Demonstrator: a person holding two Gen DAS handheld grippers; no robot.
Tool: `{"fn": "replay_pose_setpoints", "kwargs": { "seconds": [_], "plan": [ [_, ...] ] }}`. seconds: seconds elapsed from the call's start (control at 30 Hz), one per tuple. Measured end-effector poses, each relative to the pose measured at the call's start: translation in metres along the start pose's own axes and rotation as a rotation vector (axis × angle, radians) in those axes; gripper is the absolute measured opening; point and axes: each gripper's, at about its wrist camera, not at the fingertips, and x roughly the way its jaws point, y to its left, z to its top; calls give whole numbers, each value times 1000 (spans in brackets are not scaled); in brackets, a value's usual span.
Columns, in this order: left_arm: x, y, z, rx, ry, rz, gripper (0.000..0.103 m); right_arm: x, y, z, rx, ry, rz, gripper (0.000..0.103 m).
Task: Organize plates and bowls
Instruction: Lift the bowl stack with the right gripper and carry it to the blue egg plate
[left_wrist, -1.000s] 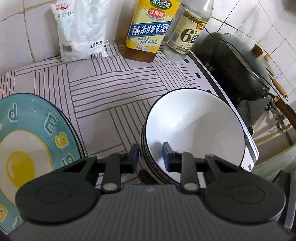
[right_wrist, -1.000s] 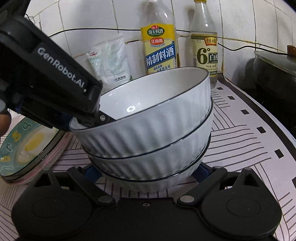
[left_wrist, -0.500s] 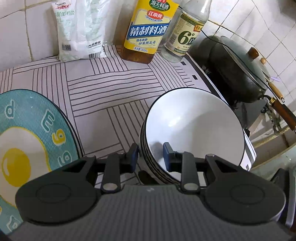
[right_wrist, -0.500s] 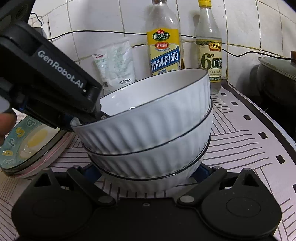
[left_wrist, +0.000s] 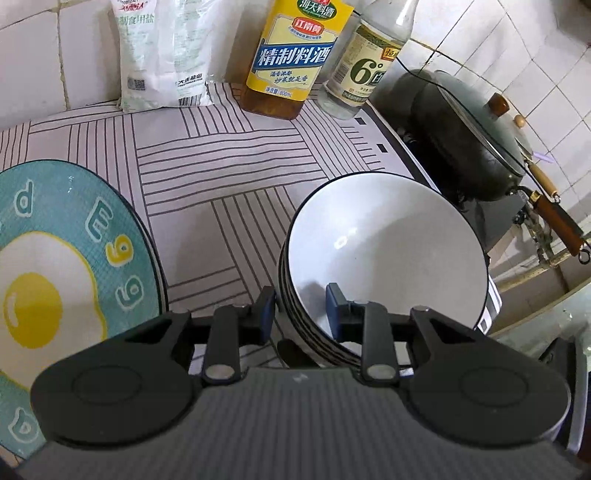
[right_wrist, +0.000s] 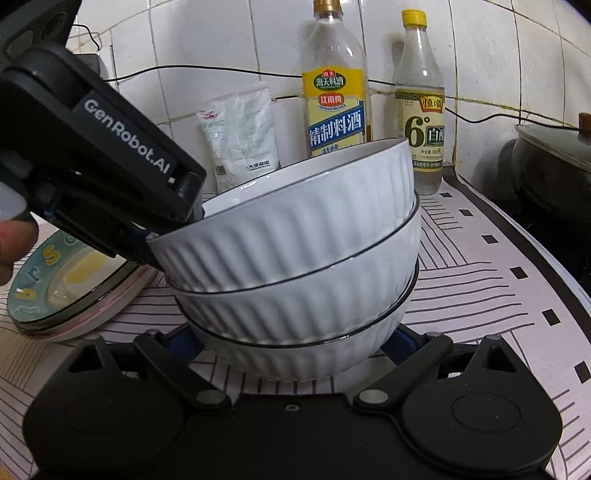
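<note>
Striped cloth covers the counter (left_wrist: 229, 177), which runs back to a tiled wall. At its right edge sits a dark wok (left_wrist: 469, 136) under a lid. A teal fried-egg plate (left_wrist: 66, 251) lies toward the left edge. Three ribbed white bowls (right_wrist: 295, 258) stand nested near the front right. The left gripper (left_wrist: 300, 310) has its fingers partly closed astride the top bowl (left_wrist: 384, 247) rim, one inside, one outside, tilting it. The right gripper (right_wrist: 291, 341) spreads wide around the bottom bowl; contact cannot be told. A cooking wine bottle (left_wrist: 295, 55), vinegar bottle (left_wrist: 365, 70) and salt bag (left_wrist: 162, 55) line the back edge.
</note>
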Motion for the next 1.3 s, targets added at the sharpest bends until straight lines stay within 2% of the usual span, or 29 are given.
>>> {"fn": "replay_pose_setpoints", "kwargs": {
  "seconds": [0.27,0.6,0.73,0.93,1.3],
  "plan": [
    [-27,-6,-7,36,-34,-11,27,-19,10,7,-25,-20,4,99],
    [-81,-2,-9,69,-90,1,28,-42,36,29,-55,-63,25,99],
    [-106,13,-13,23,-125,18,28,-46,57,40,-97,-84,58,99],
    [-139,42,-20,-19,-168,86,28,-35,92,51,-127,-102,129,99],
    [-172,106,-32,-116,-203,156,28,-8,156,61,-206,-93,254,99]
  ]
}}
